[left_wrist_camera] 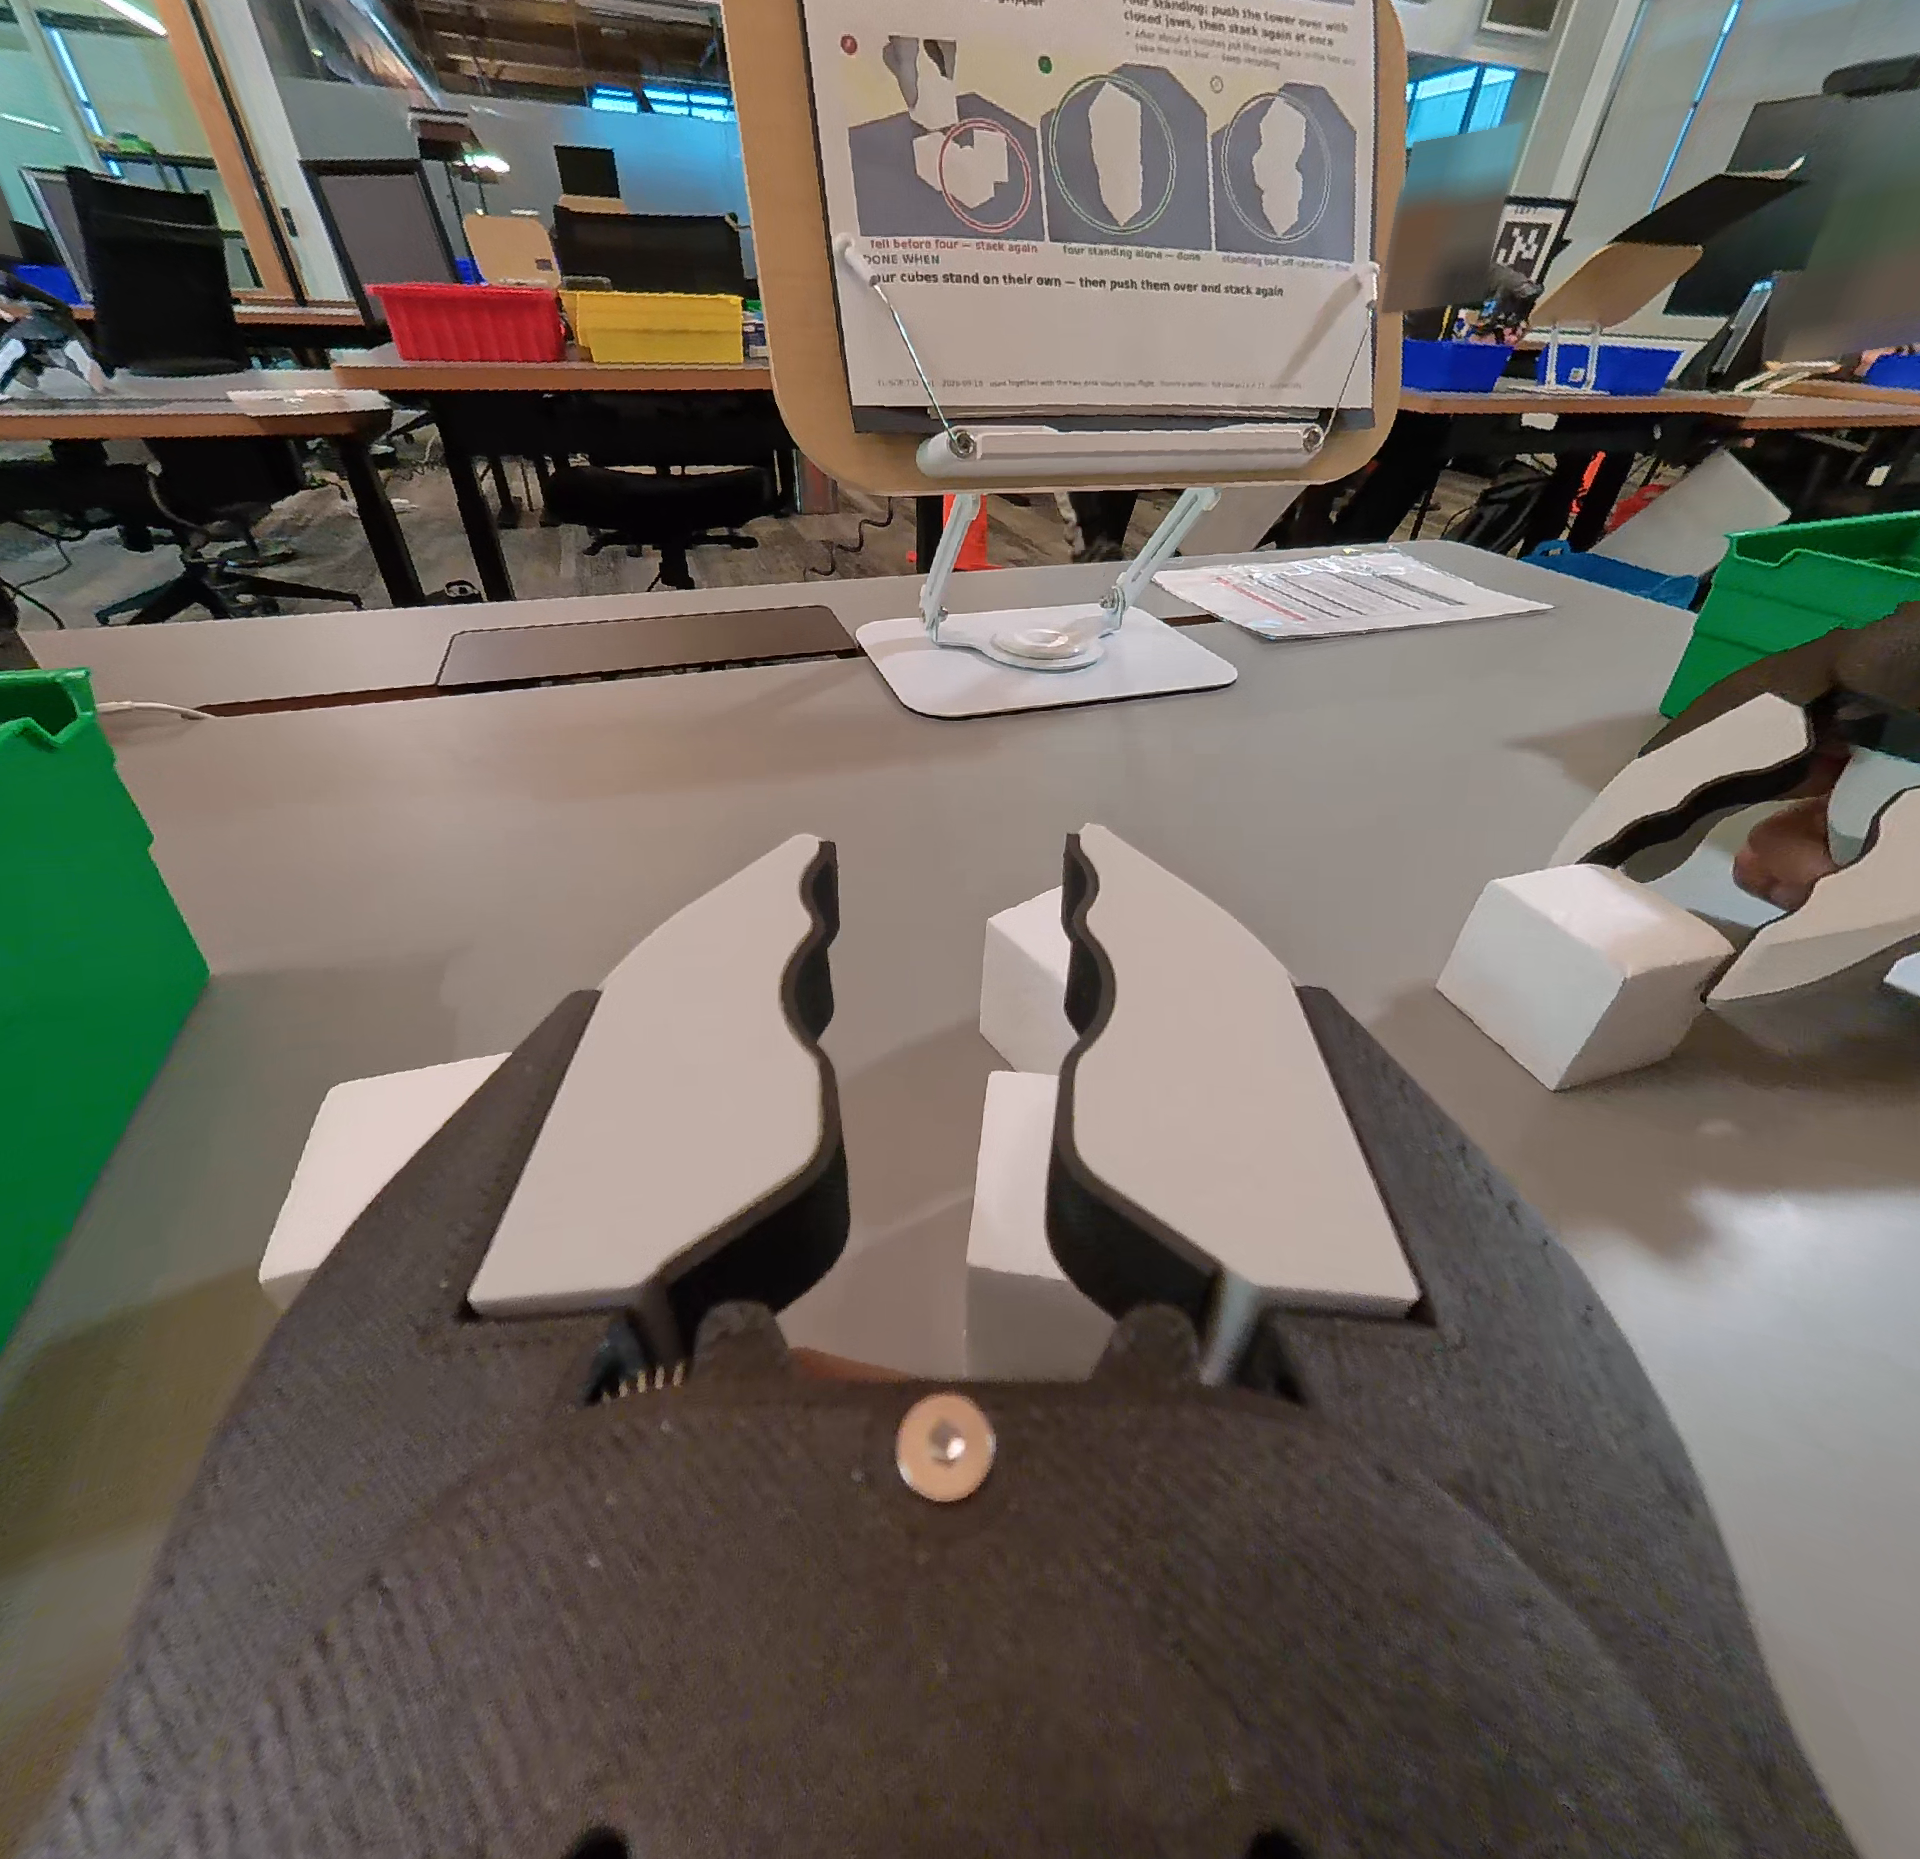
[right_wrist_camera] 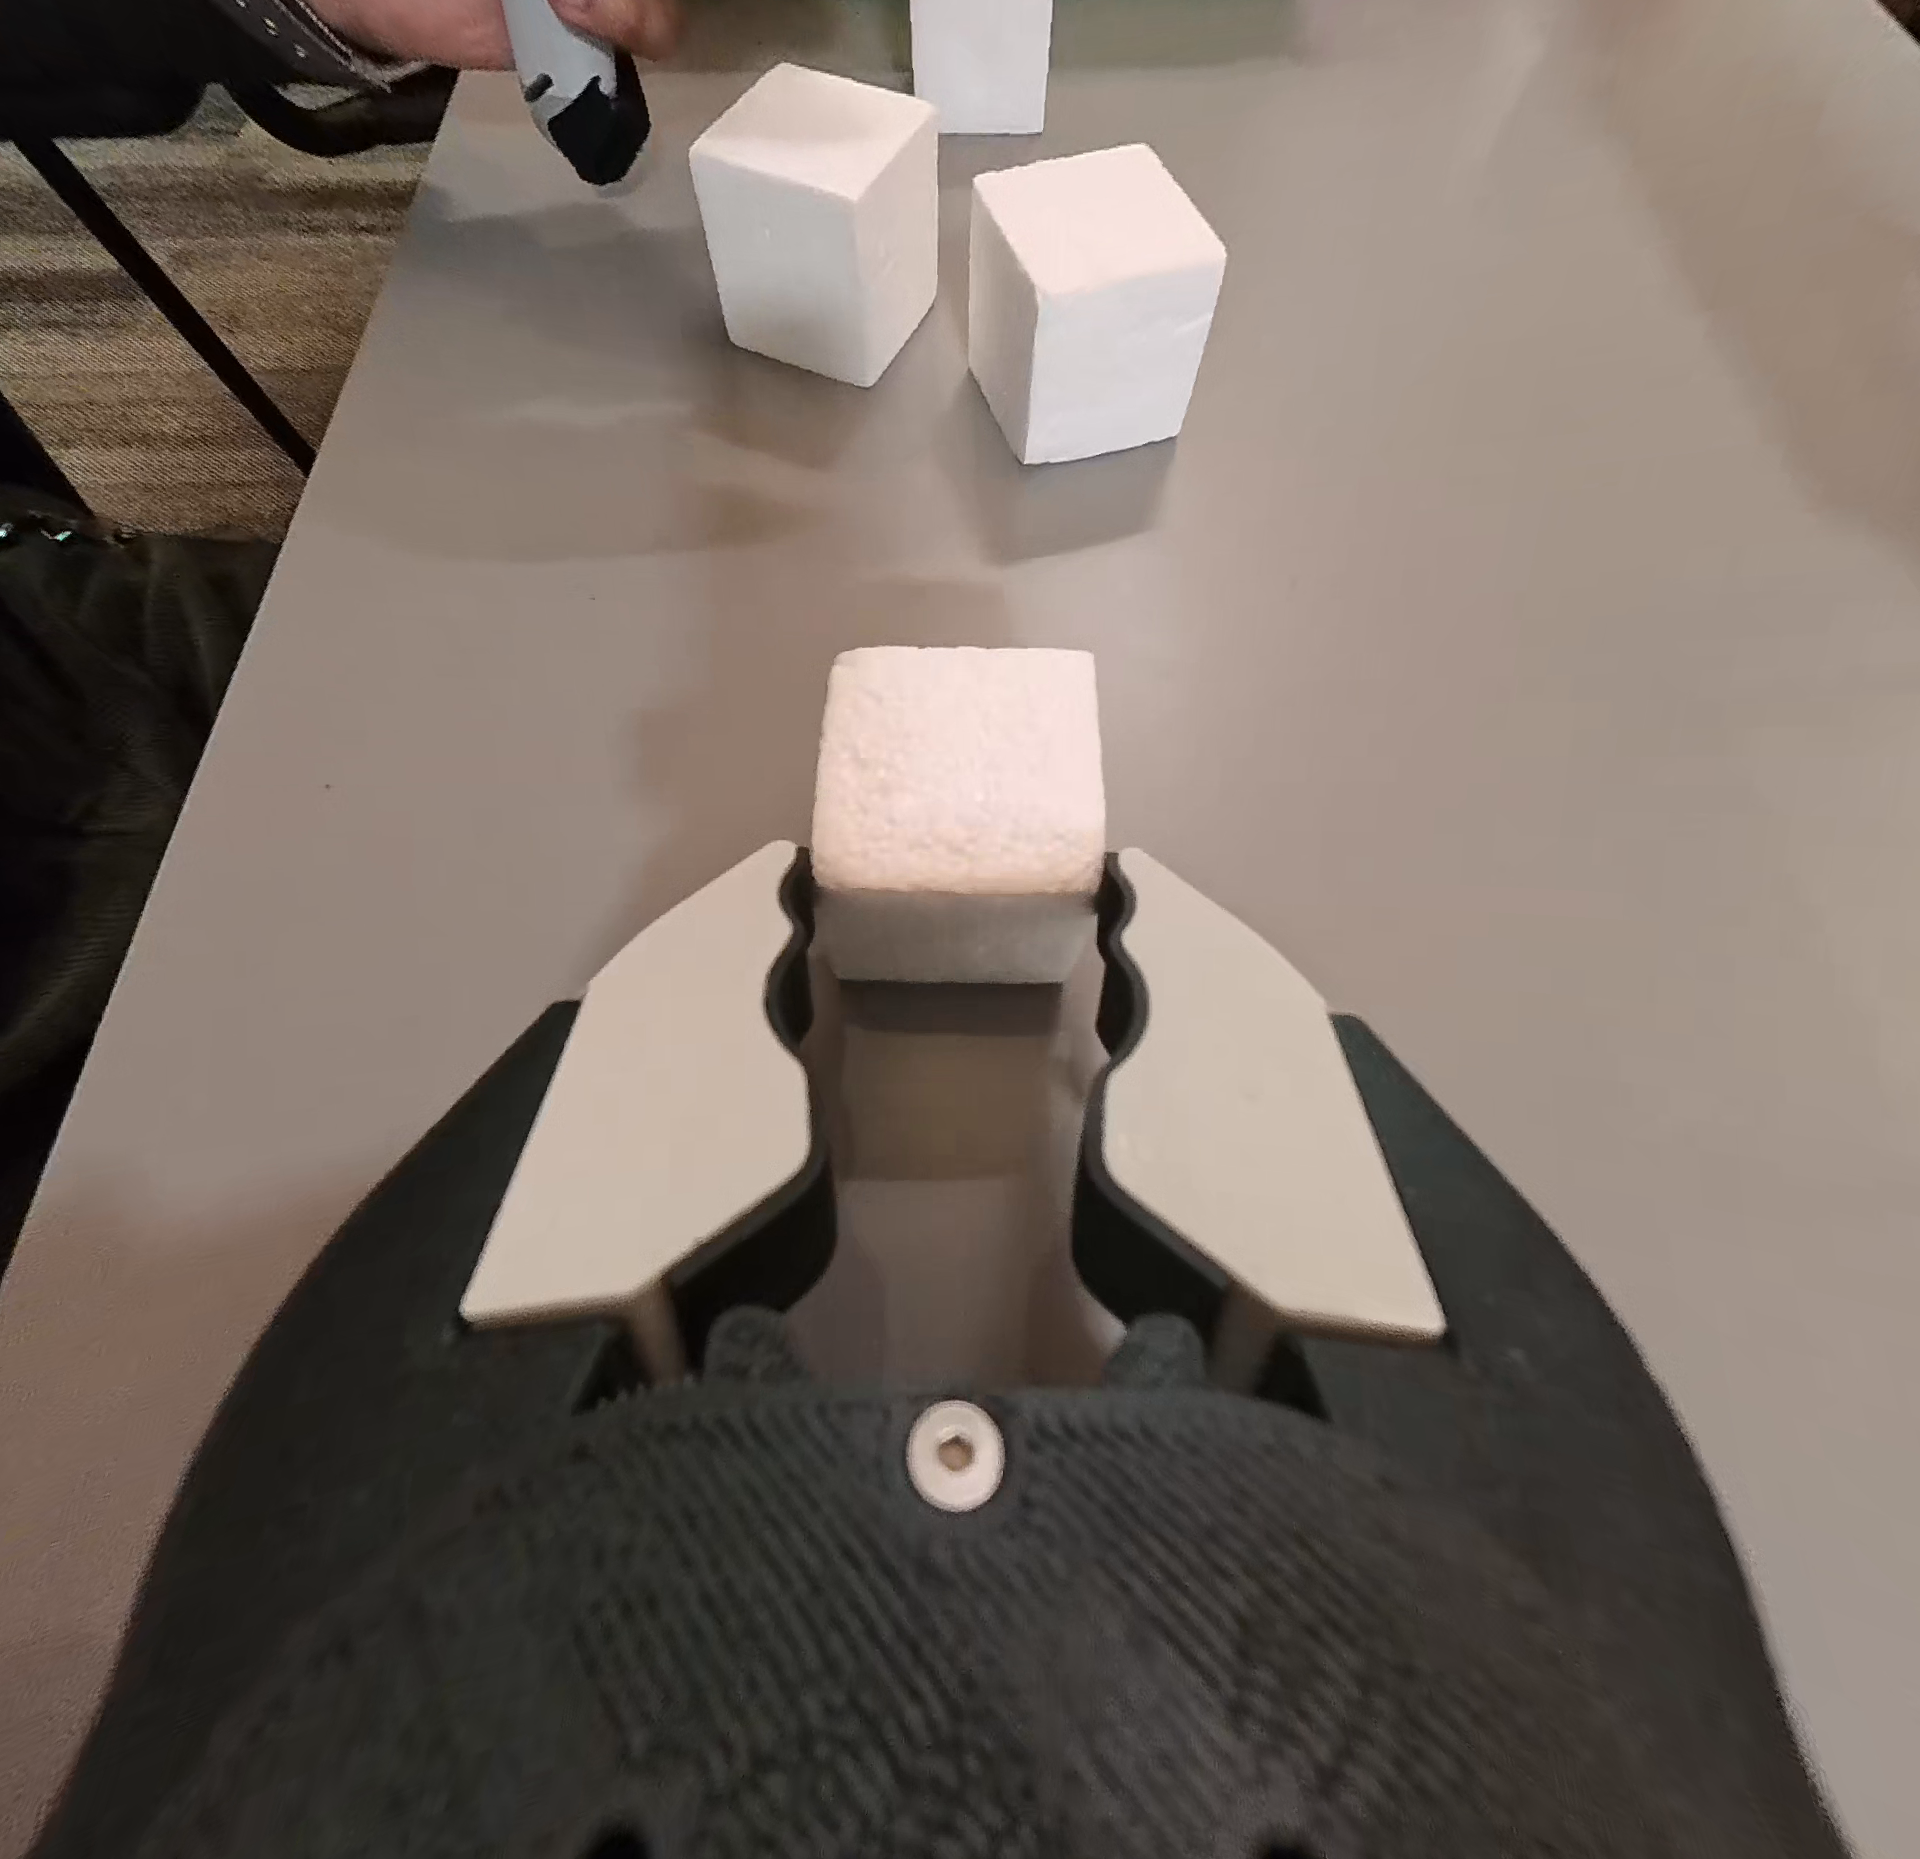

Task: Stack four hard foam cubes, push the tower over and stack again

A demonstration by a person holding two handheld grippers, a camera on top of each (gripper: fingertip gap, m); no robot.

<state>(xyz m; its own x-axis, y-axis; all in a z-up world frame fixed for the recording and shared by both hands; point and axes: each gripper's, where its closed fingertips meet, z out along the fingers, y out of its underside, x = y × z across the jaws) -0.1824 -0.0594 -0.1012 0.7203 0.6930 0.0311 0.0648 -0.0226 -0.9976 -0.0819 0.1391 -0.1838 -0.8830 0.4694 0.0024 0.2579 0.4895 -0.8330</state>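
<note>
Cubes: four white blocks of hard, grainy foam, all separate on the table (right_wrist_camera: pixel 1455 770), none stacked.
My right claw (right_wrist_camera: pixel 954 890): fingertips at both sides of the near cube (right_wrist_camera: pixel 956 770); firm grip or bare touch, I cannot tell.
My left claw (left_wrist_camera: pixel 948 864): jaws apart, nothing between them, above the other cubes (right_wrist_camera: pixel 816 240).
Fingers: flat grey plates with wavy black inner edges.
Table: smooth grey, faintly glossy.
Bin (left_wrist_camera: pixel 73 978): green plastic, on my left.

printed text and pictures are carried by an instruction sheet (left_wrist_camera: pixel 1091 178) on a stand; print is borne by a laminated sheet (left_wrist_camera: pixel 1340 588); a black-and-white marker (left_wrist_camera: pixel 1527 240) is seen behind.
</note>
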